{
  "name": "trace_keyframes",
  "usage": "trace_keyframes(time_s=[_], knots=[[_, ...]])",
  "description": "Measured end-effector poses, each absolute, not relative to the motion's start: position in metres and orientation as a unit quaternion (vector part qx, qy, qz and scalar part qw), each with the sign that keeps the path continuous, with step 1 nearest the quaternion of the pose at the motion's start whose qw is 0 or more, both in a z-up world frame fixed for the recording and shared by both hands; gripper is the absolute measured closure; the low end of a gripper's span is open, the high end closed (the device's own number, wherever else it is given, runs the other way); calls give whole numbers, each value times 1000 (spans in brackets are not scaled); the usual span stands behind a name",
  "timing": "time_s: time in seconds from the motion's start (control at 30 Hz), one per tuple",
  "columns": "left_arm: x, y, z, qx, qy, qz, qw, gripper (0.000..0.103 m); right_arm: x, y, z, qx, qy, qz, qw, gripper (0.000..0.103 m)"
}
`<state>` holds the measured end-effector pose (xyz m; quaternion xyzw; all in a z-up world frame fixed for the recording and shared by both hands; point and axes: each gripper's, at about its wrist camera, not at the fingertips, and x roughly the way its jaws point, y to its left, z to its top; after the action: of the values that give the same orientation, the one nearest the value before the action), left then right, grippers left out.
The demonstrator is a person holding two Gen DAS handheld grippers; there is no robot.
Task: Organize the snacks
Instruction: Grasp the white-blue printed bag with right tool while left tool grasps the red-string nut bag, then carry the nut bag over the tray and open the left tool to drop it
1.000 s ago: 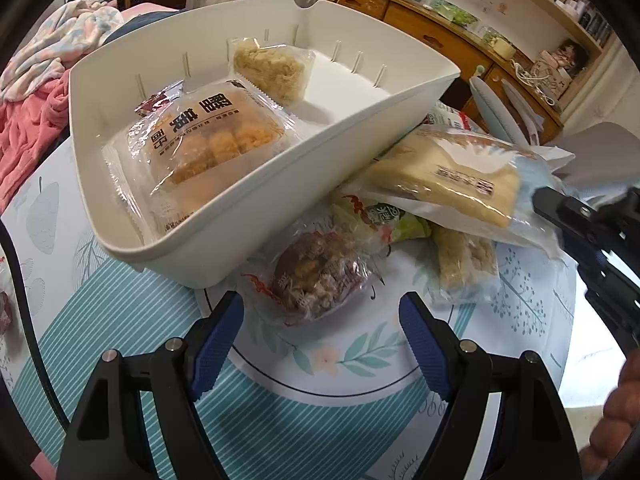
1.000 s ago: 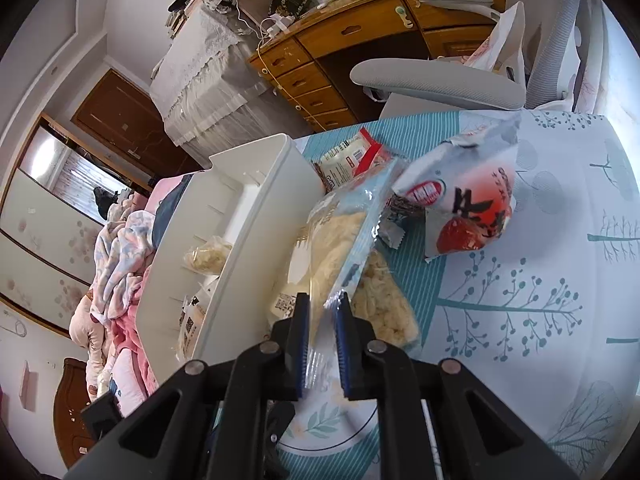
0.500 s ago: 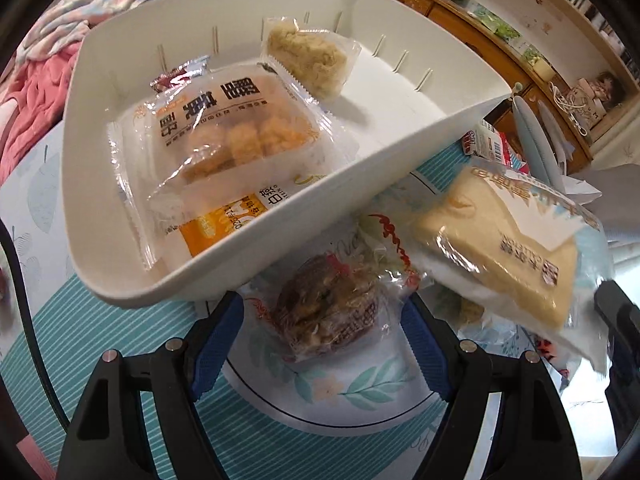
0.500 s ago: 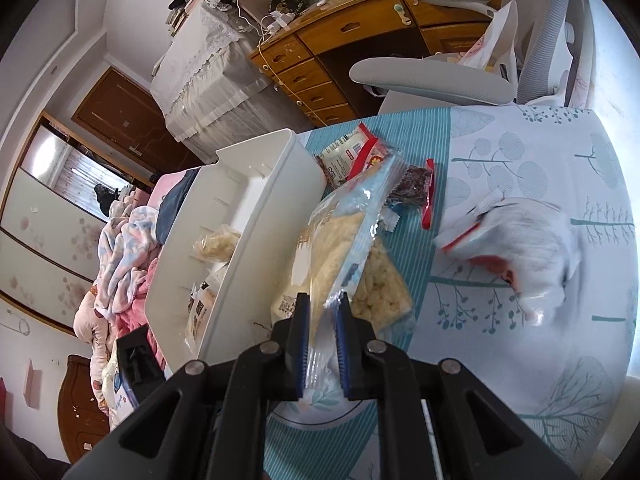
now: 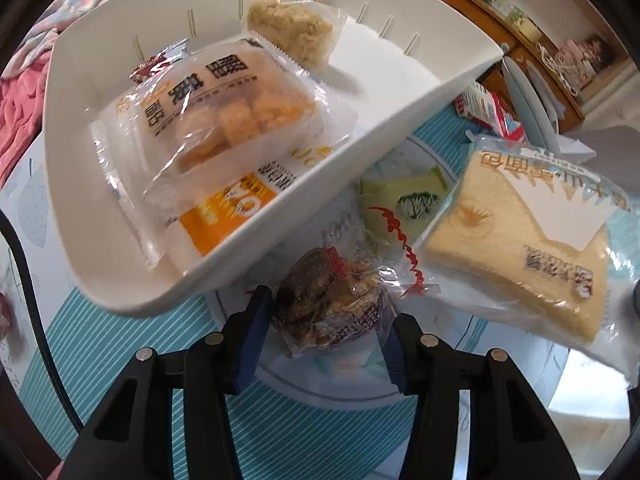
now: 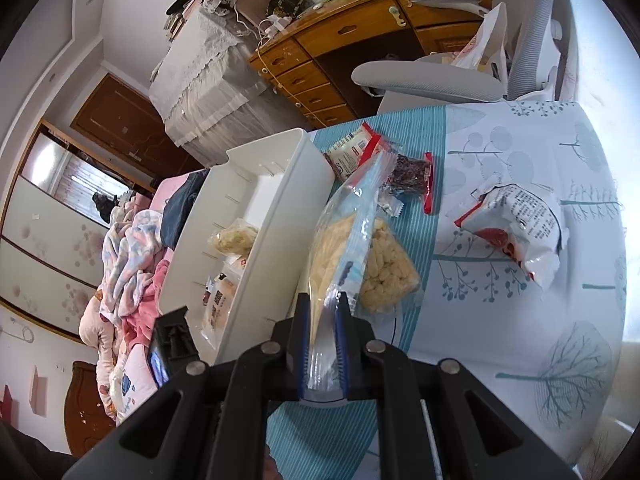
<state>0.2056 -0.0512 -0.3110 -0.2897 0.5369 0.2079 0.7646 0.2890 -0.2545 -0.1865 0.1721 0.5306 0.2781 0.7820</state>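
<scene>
A white bin [image 5: 120, 272] [image 6: 280, 232] holds several wrapped snacks, among them an orange pastry pack [image 5: 224, 116] and a crumbly bar [image 5: 292, 32]. My left gripper [image 5: 326, 336] is open, its fingers on either side of a brown nut-cake packet [image 5: 332, 308] on the table just in front of the bin. My right gripper [image 6: 324, 320] is shut on the edge of a clear bread packet [image 6: 340, 240] [image 5: 528, 248] and holds it up beside the bin's right wall.
On the teal tablecloth lie a pale rice-puff packet [image 6: 388, 268], a dark red packet [image 6: 412, 176], a red-white packet [image 6: 352, 148] and a crumpled white bag [image 6: 516, 224]. A grey chair [image 6: 428, 80] and wooden drawers [image 6: 320, 64] stand beyond the table.
My left gripper moved forward and narrowed around the nut-cake packet. The right gripper lifted the bread packet higher beside the bin. The white bag dropped off it onto the table at right.
</scene>
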Motion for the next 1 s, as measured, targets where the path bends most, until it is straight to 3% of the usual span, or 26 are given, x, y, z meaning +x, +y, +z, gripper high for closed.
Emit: trace_keyframes(time_s=[0.3, 0.67, 1.0], knots=[[184, -60, -304, -226, 592, 173, 754, 62, 262, -265, -175, 198, 525, 253, 788, 93], [151, -71, -300, -148, 670, 85, 723, 63, 219, -275, -156, 228, 501, 214, 807, 93], [127, -70, -255, -37, 681, -41, 730, 63, 189, -266, -133, 238, 473, 189, 827, 93]])
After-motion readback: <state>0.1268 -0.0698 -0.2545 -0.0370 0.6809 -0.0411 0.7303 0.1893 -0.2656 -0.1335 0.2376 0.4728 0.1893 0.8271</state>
